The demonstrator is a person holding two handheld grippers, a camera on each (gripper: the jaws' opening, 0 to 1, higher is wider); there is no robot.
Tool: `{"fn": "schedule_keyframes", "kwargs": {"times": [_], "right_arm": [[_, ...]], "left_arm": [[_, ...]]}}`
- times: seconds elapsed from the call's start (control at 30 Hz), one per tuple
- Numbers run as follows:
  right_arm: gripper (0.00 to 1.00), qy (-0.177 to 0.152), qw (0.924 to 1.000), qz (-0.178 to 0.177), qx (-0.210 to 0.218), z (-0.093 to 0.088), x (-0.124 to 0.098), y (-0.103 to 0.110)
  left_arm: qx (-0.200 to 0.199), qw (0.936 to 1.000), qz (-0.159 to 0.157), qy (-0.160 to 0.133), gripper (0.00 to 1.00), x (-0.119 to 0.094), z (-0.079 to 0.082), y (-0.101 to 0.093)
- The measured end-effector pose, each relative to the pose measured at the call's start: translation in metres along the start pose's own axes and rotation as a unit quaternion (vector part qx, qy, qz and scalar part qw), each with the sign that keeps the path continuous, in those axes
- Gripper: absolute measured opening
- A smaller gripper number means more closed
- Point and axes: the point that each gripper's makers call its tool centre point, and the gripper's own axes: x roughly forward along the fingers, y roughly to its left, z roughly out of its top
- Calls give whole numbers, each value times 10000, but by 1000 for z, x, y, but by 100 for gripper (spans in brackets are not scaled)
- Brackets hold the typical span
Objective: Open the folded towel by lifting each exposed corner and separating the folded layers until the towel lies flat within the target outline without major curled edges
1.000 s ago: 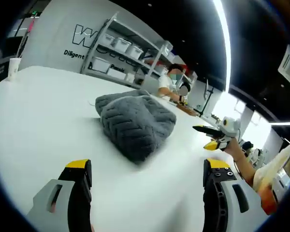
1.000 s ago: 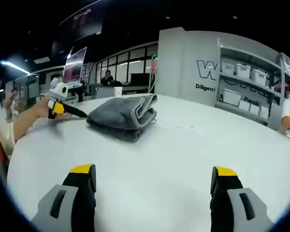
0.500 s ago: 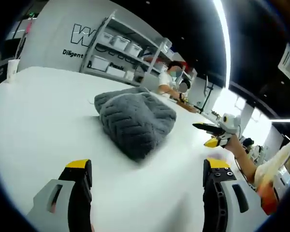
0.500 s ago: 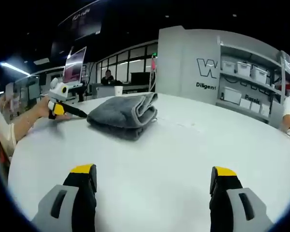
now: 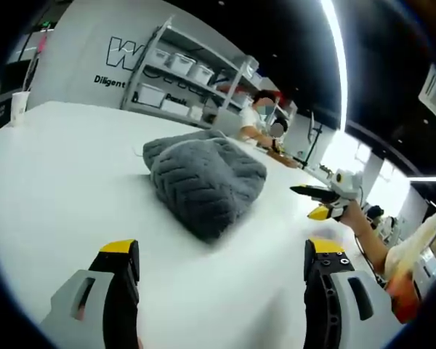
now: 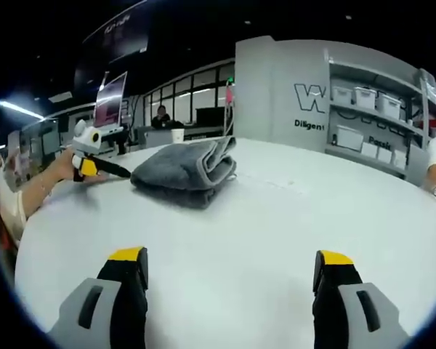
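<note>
white table [image 5: 51, 167] is the biggest thing, wide and bare. the grey towel [image 5: 203, 178] lies folded on it, ahead of me and touching neither of my grippers. my left gripper [image 5: 218, 273] and my right gripper [image 6: 229, 280] hang wide open, holding nothing.

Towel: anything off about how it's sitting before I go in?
Nothing stands out. The grey towel sits folded in a thick bundle on the white table, with its layered folds facing the right gripper view. Both the left gripper and the right gripper are open and short of it.
</note>
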Motion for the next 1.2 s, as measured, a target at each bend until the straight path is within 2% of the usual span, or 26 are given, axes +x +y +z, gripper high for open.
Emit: {"fn": "schedule_keyframes", "kwargs": {"times": [0.1, 0.27, 0.4, 0.63, 0.87, 1.03, 1.2], "right_arm": [[93, 6, 10000, 16, -2, 0, 0, 1], [92, 26, 10000, 49, -14, 0, 1, 1], [93, -74, 9999, 134, 20, 3, 1, 5], [93, 1, 9997, 88, -227, 2, 4, 8], [99, -155, 9996, 102, -231, 9, 4, 8], [99, -273, 9995, 67, -160, 13, 3, 6], [99, -222, 9994, 50, -274, 12, 4, 9]], "left_arm": [[-115, 9999, 40, -82, 91, -1, 3, 4], [-89, 9999, 31, -66, 91, -1, 2, 3], [-5, 10000, -28, 19, 91, 2, -1, -1], [149, 9998, 28, 118, 91, 3, -3, -1], [187, 9998, 1, 9, 92, 2, 3, -2], [217, 9998, -8, -20, 92, 1, 6, -2], [230, 9997, -3, -28, 92, 0, 7, -2]]}}
